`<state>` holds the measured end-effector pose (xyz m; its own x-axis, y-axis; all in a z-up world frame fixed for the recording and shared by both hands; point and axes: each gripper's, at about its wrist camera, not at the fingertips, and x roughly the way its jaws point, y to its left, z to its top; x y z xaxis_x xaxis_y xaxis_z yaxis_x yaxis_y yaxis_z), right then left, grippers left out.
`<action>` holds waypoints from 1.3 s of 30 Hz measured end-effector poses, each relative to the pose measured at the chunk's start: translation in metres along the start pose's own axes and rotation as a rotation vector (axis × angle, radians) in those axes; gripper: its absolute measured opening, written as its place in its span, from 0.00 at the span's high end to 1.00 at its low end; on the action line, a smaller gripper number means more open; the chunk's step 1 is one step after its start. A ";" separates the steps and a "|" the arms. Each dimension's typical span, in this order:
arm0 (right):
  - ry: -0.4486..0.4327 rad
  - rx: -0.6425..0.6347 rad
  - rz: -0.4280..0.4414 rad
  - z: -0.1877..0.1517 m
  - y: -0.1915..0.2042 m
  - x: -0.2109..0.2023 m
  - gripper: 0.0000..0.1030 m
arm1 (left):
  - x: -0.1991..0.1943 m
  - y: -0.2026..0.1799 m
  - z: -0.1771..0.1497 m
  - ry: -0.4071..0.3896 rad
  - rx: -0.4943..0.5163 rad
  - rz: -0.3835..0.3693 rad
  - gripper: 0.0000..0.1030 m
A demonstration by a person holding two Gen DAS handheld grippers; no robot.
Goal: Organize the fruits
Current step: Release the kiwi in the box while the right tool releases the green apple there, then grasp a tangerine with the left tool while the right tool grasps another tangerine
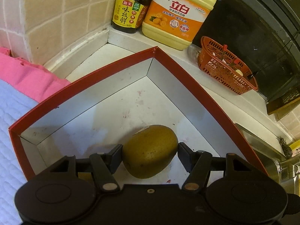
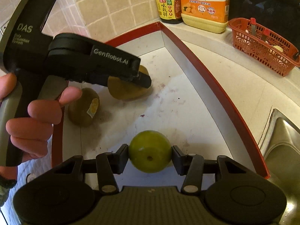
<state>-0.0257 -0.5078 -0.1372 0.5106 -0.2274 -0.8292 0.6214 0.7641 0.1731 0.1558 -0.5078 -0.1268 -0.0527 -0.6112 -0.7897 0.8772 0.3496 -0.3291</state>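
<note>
Stickered kiwi (image 2: 83,106), right view only

Both tongs were matte black plastic, each with two round housings, angled link bars and pale metal pivot pins. The left tongs (image 2: 144,80) bore grey lettering, "GenRobot.AI" and "DAS", above a grey handle. The right tongs (image 2: 150,152) had a ribbed grey base.

Red box (image 1: 116,69) on white counter (image 1: 221,97)
</note>
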 end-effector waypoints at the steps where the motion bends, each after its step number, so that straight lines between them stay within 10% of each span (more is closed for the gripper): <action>1: 0.002 0.000 0.001 0.000 0.000 0.000 0.50 | 0.000 0.000 0.000 -0.001 0.000 -0.001 0.27; 21: -0.174 0.005 0.048 0.006 0.013 -0.074 0.36 | -0.138 0.005 -0.041 -0.259 -0.026 0.034 0.23; 39: -0.242 -0.065 0.228 0.025 0.131 -0.083 0.21 | -0.376 0.121 -0.219 -0.551 -0.364 0.446 0.22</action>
<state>0.0278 -0.4037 -0.0323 0.7632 -0.1775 -0.6213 0.4401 0.8468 0.2987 0.1776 -0.0801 0.0170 0.5939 -0.5887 -0.5483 0.5437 0.7961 -0.2658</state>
